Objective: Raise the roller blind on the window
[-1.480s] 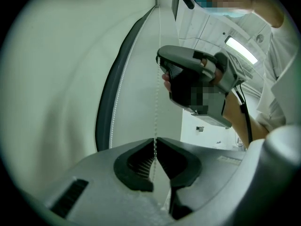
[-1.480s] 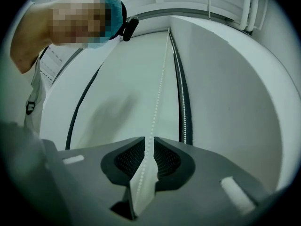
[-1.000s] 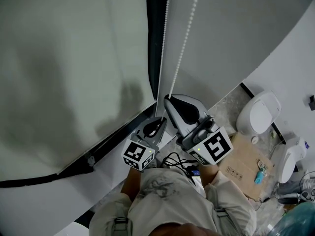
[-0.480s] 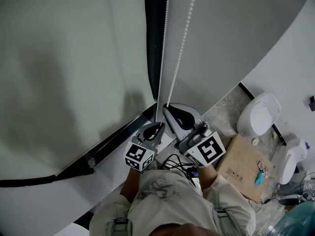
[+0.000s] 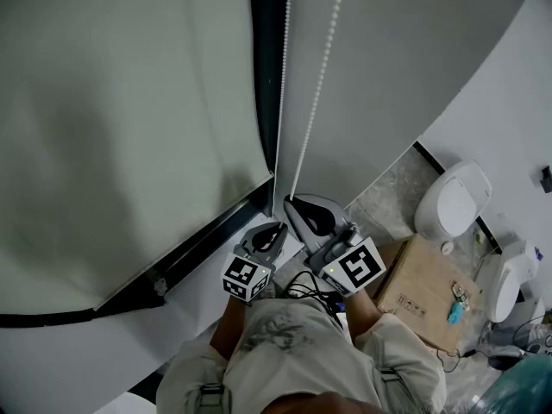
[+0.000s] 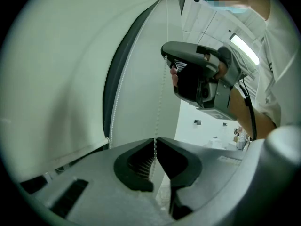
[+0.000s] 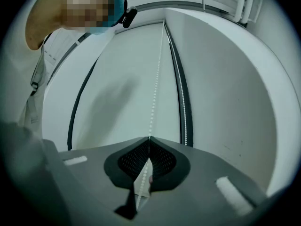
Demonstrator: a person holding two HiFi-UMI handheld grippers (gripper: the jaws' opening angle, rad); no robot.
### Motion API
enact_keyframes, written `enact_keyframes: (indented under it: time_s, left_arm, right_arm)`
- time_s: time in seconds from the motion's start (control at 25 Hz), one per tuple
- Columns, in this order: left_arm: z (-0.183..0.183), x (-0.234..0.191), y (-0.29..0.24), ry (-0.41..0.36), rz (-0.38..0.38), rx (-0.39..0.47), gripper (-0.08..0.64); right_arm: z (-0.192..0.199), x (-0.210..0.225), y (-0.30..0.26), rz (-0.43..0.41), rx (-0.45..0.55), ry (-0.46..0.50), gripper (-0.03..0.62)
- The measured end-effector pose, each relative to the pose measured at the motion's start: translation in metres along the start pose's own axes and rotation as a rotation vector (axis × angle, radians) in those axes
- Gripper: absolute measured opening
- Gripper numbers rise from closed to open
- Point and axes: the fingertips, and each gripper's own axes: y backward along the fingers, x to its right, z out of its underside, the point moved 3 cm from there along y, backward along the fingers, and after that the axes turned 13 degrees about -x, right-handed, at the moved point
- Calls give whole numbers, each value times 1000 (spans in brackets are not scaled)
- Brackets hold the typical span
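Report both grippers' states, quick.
Left gripper: closed on the bead chain.
Right gripper: closed on the bead chain too.

left grey plastic gripper with black pads (image 5: 278,228) – pointing near level, jaws pinched shut on white bead chain (image 6: 154,146) | right grey plastic gripper (image 5: 291,201) – just beside and above left, jaws clamped on chain's other strand | left forearm (image 5: 226,324), right forearm (image 5: 366,302) – bent, close to torso
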Motion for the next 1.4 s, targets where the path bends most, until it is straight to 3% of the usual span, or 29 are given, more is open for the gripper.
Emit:
enact_keyframes:
  time_s: [0.8, 0.96, 1.12, 1.4]
  left_arm:
    - [65, -2, -5, 29, -22, -83, 25]
    - [69, 2, -2, 14, -25, -98, 25]
    - [53, 8, 11, 23, 0, -67, 29]
    - [-17, 6, 52, -6, 2, 45, 85]
  right_arm:
    - [58, -22, -1, -12, -132, -40, 11]
    - [63, -24, 0, -22, -120, -51, 10]
    - [60, -25, 1, -24, -124, -47, 11]
    - [59, -22, 2, -19, -118, -44, 11]
